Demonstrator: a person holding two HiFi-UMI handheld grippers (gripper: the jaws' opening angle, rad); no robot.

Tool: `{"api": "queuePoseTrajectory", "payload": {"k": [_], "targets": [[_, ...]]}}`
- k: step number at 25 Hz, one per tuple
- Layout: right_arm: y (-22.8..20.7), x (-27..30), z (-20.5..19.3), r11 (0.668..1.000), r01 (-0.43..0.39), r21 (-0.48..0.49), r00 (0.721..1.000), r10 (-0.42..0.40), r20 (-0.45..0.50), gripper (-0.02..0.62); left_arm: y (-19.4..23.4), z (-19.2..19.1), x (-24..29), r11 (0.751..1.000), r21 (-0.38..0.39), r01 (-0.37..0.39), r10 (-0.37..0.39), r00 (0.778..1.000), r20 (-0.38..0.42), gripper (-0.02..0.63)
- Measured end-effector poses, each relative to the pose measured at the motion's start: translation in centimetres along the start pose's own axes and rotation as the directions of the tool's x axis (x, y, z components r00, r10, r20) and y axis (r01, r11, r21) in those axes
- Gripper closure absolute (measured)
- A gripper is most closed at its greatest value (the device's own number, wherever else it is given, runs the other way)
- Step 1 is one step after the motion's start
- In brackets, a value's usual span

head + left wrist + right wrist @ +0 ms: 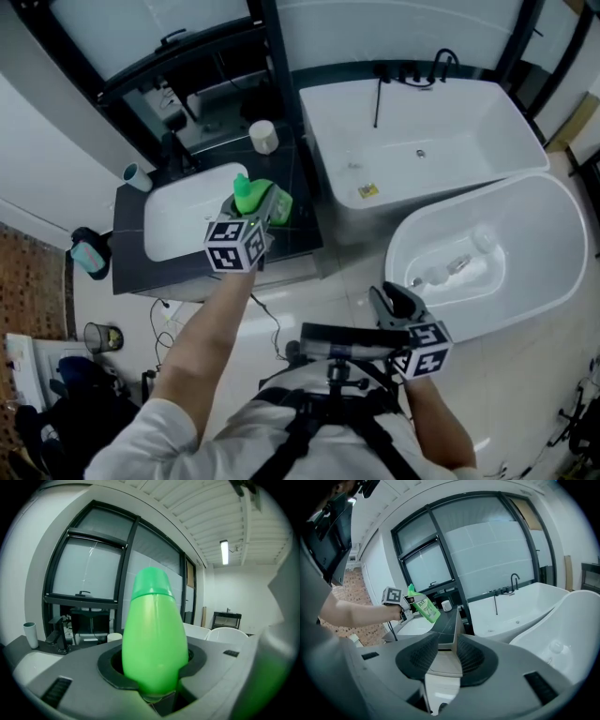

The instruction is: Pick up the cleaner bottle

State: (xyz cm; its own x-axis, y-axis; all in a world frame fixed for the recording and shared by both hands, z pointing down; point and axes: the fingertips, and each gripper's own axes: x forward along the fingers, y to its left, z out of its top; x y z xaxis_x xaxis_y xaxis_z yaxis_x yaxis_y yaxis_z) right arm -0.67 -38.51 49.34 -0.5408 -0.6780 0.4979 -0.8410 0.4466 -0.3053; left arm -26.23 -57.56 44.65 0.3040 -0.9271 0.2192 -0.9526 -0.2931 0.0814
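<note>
Closest to us, the left gripper (262, 214) has its fingers (108, 668) closed round the lower body of the cleaner bottle (154, 639), the dark pads hugging it on both sides with a wide spread between them. We see a bright green plastic bottle, smooth and egg-shaped, swelling in the middle and narrowing towards a rounded cap of a slightly lighter green. From the right gripper view its side carries a label with dark lettering, too small for us to read with certainty, and the bottle leans with its cap uppermost.

We hold it in the air, clear of the dark bench (127, 262), above the right part of the white sink (178, 220). A white cup (263, 136) stands on the bench behind it.

Our right gripper (394, 305) hangs low near our body, well apart from the bottle, beside the oval bathtub (487, 253). Its fingers (424, 656) stand apart and grip nothing; between them we see only the bench end and the floor beyond.
</note>
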Motion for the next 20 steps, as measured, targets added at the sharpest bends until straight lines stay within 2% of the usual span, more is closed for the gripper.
{"api": "queuePoseTrajectory", "payload": {"k": [20], "targets": [[2.7,1.1,0.9,0.997,-0.060,-0.043,0.998,0.061,0.020,0.465,-0.5,6.1,-5.9,1.000,0.027,-0.004,-0.001,0.988,0.156,0.430]]}}
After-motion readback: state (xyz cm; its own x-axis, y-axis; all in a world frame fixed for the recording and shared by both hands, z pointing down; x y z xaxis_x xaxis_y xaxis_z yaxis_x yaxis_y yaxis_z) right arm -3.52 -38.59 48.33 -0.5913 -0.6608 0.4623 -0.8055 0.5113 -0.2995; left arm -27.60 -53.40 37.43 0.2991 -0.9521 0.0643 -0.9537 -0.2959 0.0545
